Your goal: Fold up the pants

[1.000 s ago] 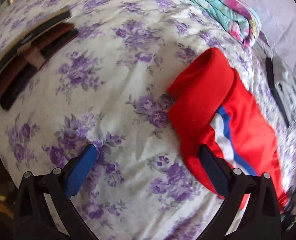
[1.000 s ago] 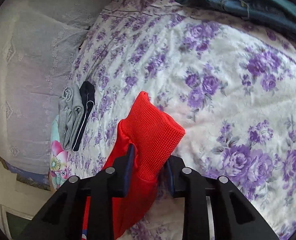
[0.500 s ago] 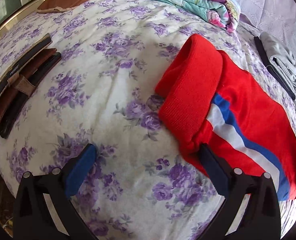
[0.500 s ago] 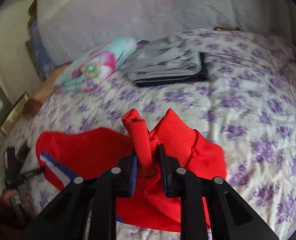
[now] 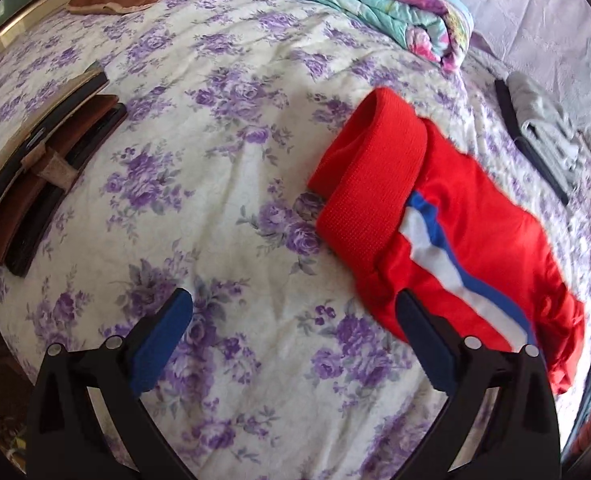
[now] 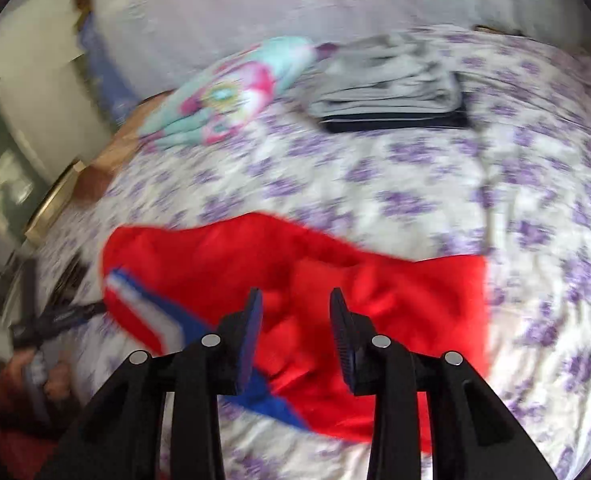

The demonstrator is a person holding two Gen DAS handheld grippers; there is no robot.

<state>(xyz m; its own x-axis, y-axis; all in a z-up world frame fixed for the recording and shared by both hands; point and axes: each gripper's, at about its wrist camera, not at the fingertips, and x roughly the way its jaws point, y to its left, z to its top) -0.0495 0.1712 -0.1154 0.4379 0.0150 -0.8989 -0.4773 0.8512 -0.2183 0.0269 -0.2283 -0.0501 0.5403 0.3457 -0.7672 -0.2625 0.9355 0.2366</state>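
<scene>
Red pants (image 5: 467, 220) with a white and blue side stripe lie folded on the floral bedsheet, the ribbed waistband (image 5: 371, 184) turned toward the left. My left gripper (image 5: 291, 308) hangs open over bare sheet, its right finger (image 5: 419, 324) at the pants' near edge. In the blurred right wrist view the pants (image 6: 395, 280) lie just beyond my right gripper (image 6: 295, 312). Its jaws are opening and no cloth is pinched between the pads.
A folded teal floral quilt (image 5: 379, 4) and a folded grey and dark garment pile (image 6: 395, 88) lie at the far side of the bed. Dark and brown flat cases (image 5: 43, 184) sit at the left edge. A hand (image 6: 35, 372) holds the other gripper at lower left.
My right gripper carried the red waistband end across and over the pants, rolled its wrist, then let the cloth go; its jaws now stand apart. My left gripper stayed nearly still.
</scene>
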